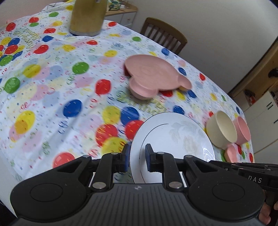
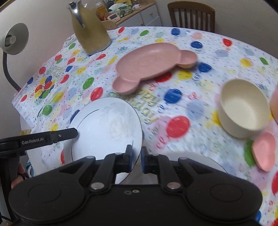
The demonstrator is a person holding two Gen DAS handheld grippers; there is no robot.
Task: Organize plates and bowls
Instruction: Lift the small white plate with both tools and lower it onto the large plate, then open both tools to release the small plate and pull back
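Observation:
A white plate [image 1: 175, 137] with a thin dark ring and faint flower print is held above the balloon tablecloth by both grippers. My left gripper [image 1: 137, 157] is shut on its left rim. My right gripper [image 2: 137, 157] is shut on its right rim; the plate also shows in the right wrist view [image 2: 107, 126]. A pink mouse-shaped divided plate [image 1: 152, 76] [image 2: 149, 64] lies beyond it. A cream bowl [image 1: 221, 129] [image 2: 243, 107] sits to the right, with a pink bowl [image 1: 242, 130] beside it and a small pink dish [image 2: 265, 150] in front.
A yellow-green jug [image 2: 88, 29] stands at the table's far left. A wooden chair [image 2: 191, 14] is behind the table. A grey lamp [image 2: 14, 39] stands at the left edge. Another white plate's rim [image 2: 199, 156] peeks out under my right gripper.

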